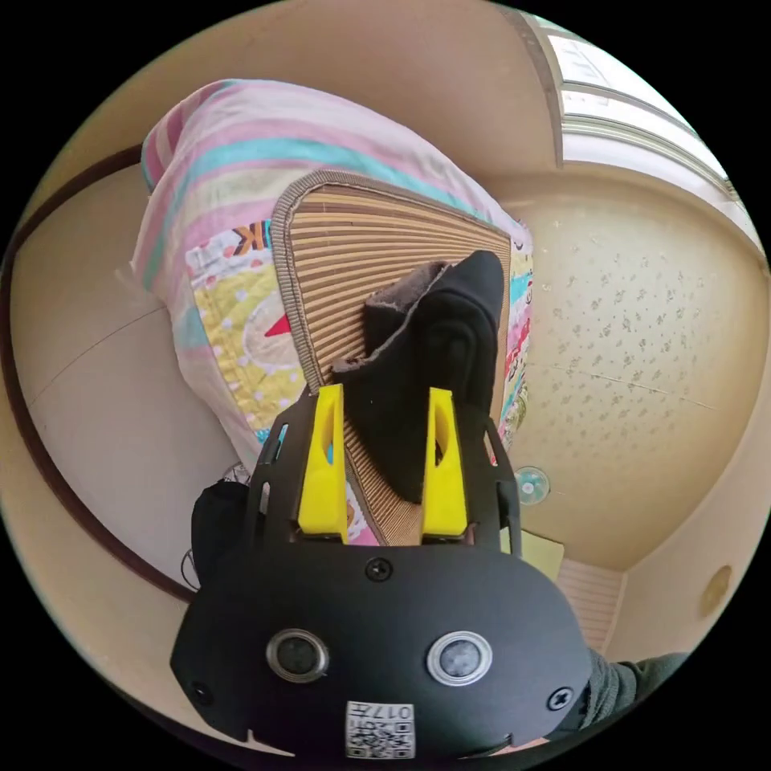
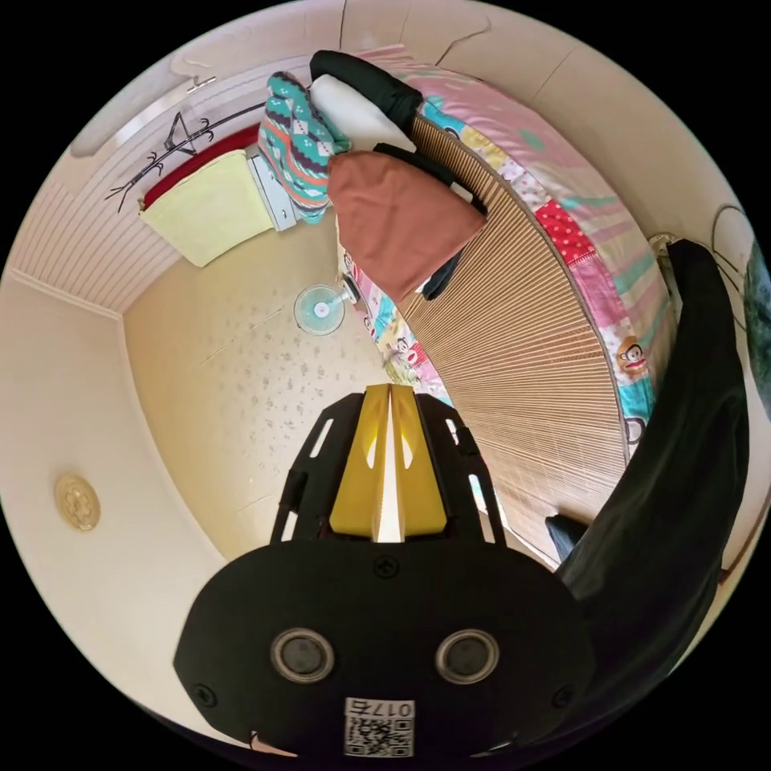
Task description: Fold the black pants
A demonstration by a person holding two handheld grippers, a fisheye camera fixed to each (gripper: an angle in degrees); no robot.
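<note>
Black pants (image 1: 434, 353): matt black cloth; turned-out inner face grey and fuzzy, fleece-like. Mat (image 1: 361, 241) beneath: fine ribbed slats, bamboo or reed by the look, woven grey tape binding at the edge. Quilt (image 1: 233, 185): soft printed cloth, stitched, matt. Left gripper (image 1: 384, 401): jaws of smooth yellow plastic, slight sheen; body matt black plastic with metal screws. Floor (image 1: 642, 345): smooth, glossy, speckled; possibly vinyl.

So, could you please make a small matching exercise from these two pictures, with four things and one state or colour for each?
Things:
1. left gripper
2. right gripper
3. black pants
4. folded cloth at the top of the mat

States:
A. jaws closed together
B. rust brown
C. jaws apart
D. lying folded on the bamboo mat

Pairs: 1-C, 2-A, 3-D, 4-B
</note>
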